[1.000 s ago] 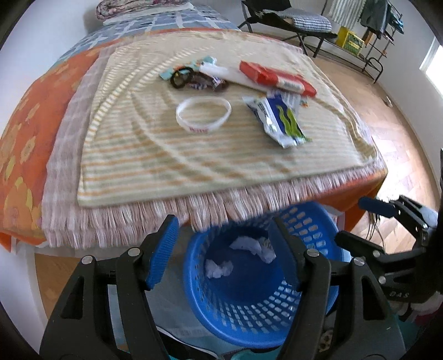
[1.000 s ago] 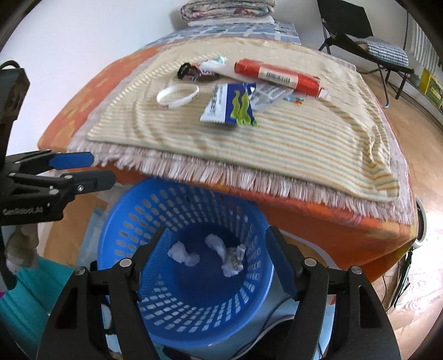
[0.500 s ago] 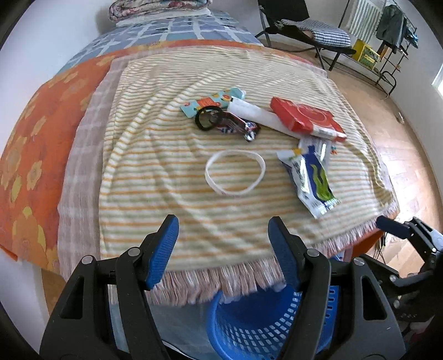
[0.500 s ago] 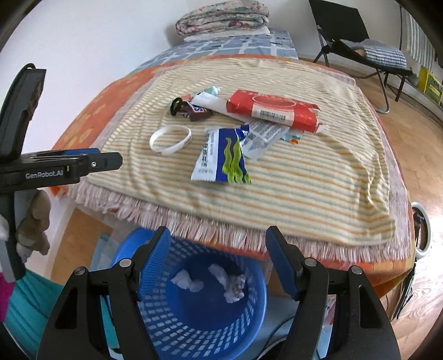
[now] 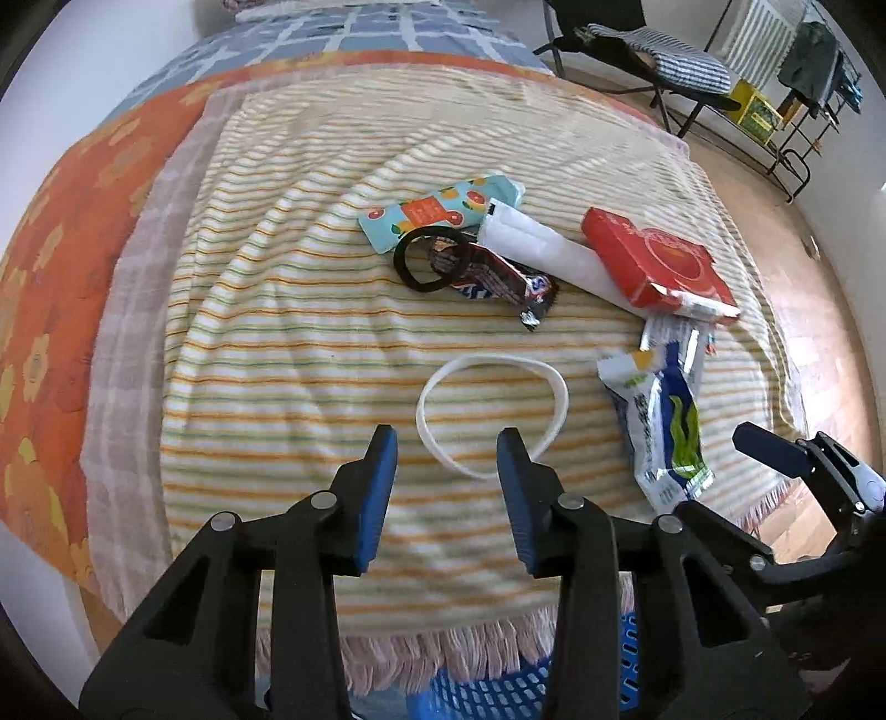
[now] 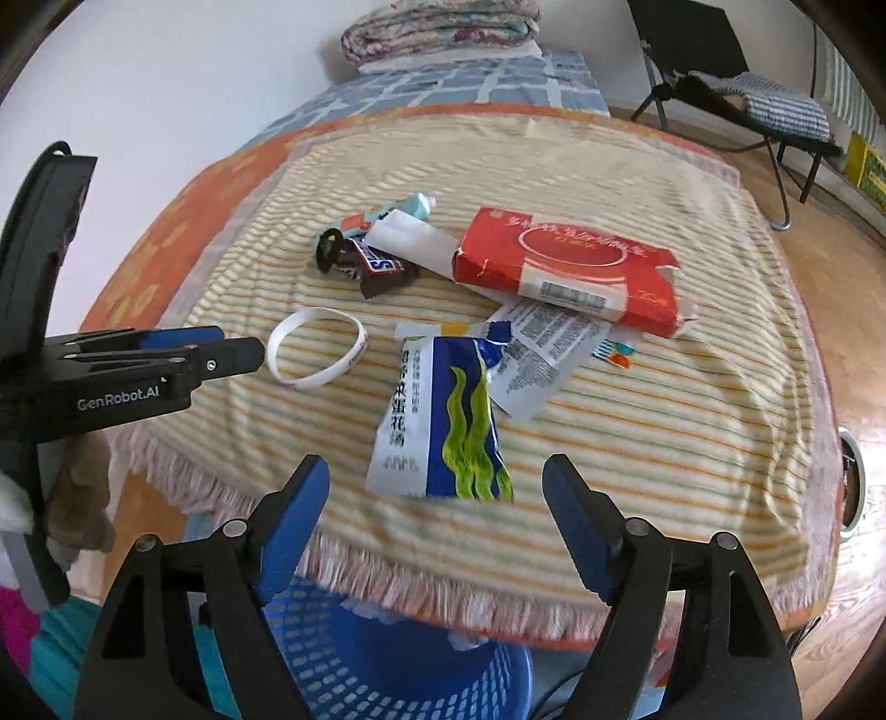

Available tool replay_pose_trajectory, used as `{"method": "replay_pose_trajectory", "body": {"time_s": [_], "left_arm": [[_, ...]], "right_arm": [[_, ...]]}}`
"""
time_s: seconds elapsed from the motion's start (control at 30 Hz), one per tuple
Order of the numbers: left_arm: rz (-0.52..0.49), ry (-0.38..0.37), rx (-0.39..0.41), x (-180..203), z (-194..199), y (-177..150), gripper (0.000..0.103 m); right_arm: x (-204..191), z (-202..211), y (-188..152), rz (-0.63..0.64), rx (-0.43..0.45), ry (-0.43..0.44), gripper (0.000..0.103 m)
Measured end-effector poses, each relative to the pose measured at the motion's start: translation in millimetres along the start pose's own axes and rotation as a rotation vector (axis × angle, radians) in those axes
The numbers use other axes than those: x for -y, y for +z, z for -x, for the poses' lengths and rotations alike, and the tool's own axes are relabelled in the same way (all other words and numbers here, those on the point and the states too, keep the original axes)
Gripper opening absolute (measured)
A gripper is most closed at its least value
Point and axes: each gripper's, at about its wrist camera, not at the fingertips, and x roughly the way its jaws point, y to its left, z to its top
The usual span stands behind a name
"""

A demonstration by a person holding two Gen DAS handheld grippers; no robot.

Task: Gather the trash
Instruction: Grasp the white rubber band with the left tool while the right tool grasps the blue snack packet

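Trash lies on a striped cloth over a bed: a white wristband, a blue-and-green snack packet, a red carton, a chocolate bar wrapper, a black hair tie and an orange-print wrapper. My left gripper hovers just short of the wristband, its jaws closing with nothing between them. My right gripper hangs near the snack packet's near end, jaws opening, empty. A blue basket stands below the bed edge.
A white wrapper lies by the carton and a printed sachet under it. Folded bedding sits at the far end, a folding chair and a rack on the wood floor to the right.
Both grippers moved from above the basket forward over the bed; the trash now looks closer. The left jaws narrowed, the right jaws widened.
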Motion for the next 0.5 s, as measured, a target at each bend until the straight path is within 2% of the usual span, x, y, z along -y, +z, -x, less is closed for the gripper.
{"method": "replay_pose_trajectory", "body": {"time_s": [0.07,0.2,0.3,0.5], "left_arm": [[0.017,-0.001,-0.008,-3.9,-6.4,5.1,0.038],[0.047,-0.004,-0.030,-11.1,-17.8,12.0,0.027],[0.067,-0.012,-0.045,-14.1,-26.6,15.7,0.027],[0.056,0.009,-0.047,-11.2,-33.2,19.8,0.019]], "right_arm": [[0.1,-8.3,4.7,0.003,-0.012,-0.012,0.079],[3.9,-25.9,15.3,-0.023,-0.036,-0.028,0.079],[5.2,-33.3,20.0,-0.036,-0.045,-0.030,0.079],[1.5,-44.6,27.6,-0.033,-0.059,-0.045,0.079]]}}
